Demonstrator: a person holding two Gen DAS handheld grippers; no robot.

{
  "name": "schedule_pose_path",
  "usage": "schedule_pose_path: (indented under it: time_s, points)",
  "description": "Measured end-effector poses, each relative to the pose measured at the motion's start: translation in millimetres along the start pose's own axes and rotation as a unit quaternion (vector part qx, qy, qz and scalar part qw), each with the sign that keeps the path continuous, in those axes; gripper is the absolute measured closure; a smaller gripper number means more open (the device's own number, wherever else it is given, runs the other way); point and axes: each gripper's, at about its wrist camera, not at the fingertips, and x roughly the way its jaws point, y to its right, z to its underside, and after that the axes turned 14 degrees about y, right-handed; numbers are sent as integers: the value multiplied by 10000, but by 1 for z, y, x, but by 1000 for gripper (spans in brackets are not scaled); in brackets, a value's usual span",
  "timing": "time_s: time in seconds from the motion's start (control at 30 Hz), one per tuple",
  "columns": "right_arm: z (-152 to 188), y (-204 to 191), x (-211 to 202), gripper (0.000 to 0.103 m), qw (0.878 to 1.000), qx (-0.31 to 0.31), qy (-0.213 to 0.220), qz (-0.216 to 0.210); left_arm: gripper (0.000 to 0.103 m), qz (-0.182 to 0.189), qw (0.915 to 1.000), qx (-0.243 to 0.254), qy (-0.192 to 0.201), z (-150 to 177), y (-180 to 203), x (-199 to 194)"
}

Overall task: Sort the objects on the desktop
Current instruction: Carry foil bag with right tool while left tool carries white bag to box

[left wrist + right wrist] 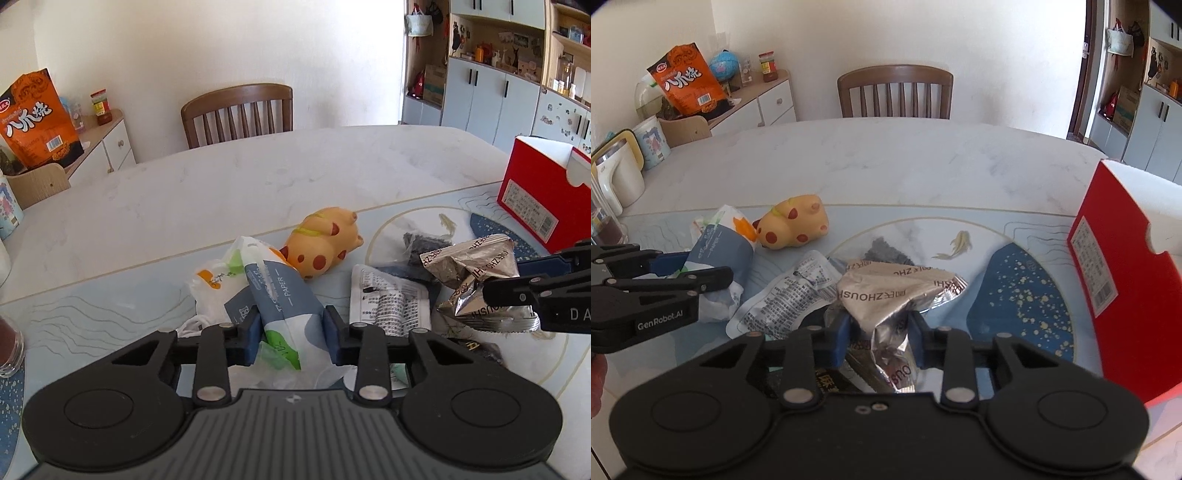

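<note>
From my left wrist view, the left gripper (291, 332) is at lower centre, its blue pads clamped on both sides of a tissue pack (280, 295) printed "PAPER". No earlier picture to compare. In my right wrist view, the right gripper (877, 334) sits at lower centre, pads pressed into a crumpled silver foil wrapper (886, 291); the wrapper bulges upward between the jaws. A spotted orange toy animal (325, 247) lies on its side just above the tissue pack, on the patterned mat (110, 306). A flat white sachet with black print (786, 299) lies between the two held items, centre-left in the right view. A red box (1123, 273) stands open-topped at the right edge. Marble table (258, 173) fills mid-frame; a wooden chair (895, 92) stands behind it at upper centre.
</note>
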Motion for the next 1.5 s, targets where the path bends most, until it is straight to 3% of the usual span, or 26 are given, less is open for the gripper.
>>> schedule_pose_path:
  time_s: [0.57, 0.93, 1.5]
  points:
    - [-10, 13, -28, 79, 9995, 79, 314, -16, 71, 79, 9997, 25, 215, -22, 11, -30]
    - [-15, 23, -55, 79, 9983, 244, 527, 38, 71, 325, 9990, 104, 303, -41, 31, -54]
    - [-27, 55, -109, 79, 9941, 608, 845, 295, 71, 1174, 9926, 83, 286, -74, 78, -79]
